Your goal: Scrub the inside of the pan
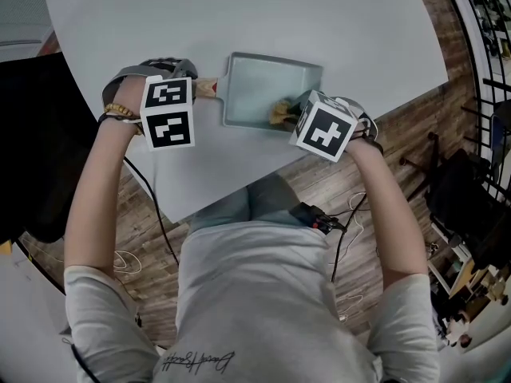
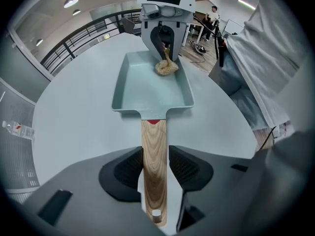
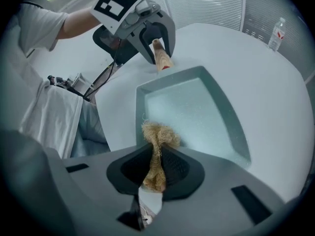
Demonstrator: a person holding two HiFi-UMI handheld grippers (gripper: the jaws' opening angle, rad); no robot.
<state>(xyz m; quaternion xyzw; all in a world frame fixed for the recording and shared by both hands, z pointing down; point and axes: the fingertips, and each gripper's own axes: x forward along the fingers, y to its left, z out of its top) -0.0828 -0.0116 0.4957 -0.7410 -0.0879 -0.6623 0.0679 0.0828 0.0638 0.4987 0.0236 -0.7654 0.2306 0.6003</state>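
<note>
**Both grippers at the pan**

Looks down on a pale table (image 1: 359, 30) bearing a rectangular blue-green pan (image 1: 263, 82), wooden handle (image 1: 206, 88) pointing left. Finds the left gripper (image 1: 172, 102) over that handle, the right gripper (image 1: 315, 120) at the pan's near right corner, beside a tan scrubber (image 1: 281, 112) inside. Below: grey shirt (image 1: 263, 294), wooden floor (image 1: 399, 126), cables (image 1: 343, 246).

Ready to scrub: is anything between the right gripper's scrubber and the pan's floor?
Nothing visible stands in the way. The scrubber, clamped in the right gripper, hangs inside the pan by the end wall opposite the handle. The pan's floor is bare. The left gripper straddles the handle, outside the basin.
</note>
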